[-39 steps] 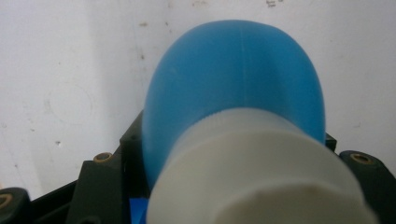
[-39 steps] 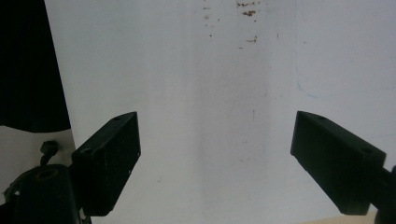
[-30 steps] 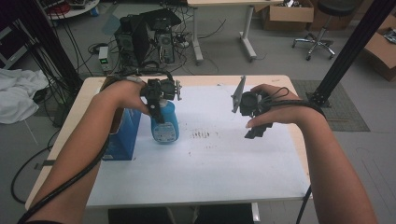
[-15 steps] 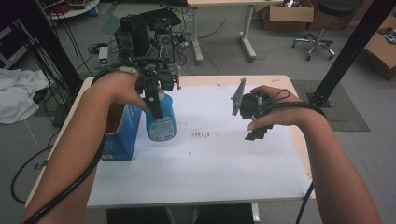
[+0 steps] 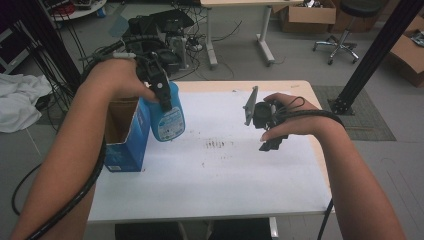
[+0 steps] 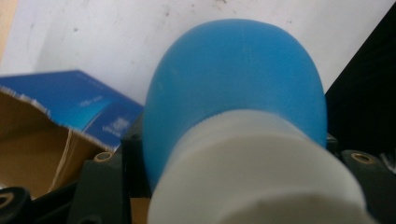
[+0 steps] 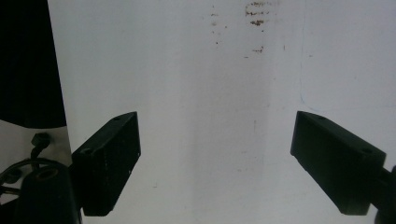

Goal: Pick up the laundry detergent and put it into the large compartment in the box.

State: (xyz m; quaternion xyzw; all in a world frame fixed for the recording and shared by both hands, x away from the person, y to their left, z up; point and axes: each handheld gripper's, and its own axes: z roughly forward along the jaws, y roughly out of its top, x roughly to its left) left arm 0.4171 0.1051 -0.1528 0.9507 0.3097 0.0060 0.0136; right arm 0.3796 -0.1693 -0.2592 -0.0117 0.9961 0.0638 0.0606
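Blue bottle clamped at its white cap by the left gripper, above the open box.
Right gripper jaws spread over bare table; label print unreadable.

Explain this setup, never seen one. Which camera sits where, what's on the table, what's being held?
No robot here: a person holds a two-jaw gripper in each hand. The high view looks down on the white table. The other two pictures come from cameras riding on each gripper.

The left gripper is shut on a blue bottle near its white cap, holding it up beside an open blue box at the table's left edge. The right gripper hangs open over the bare, lightly stained tabletop, holding nothing.
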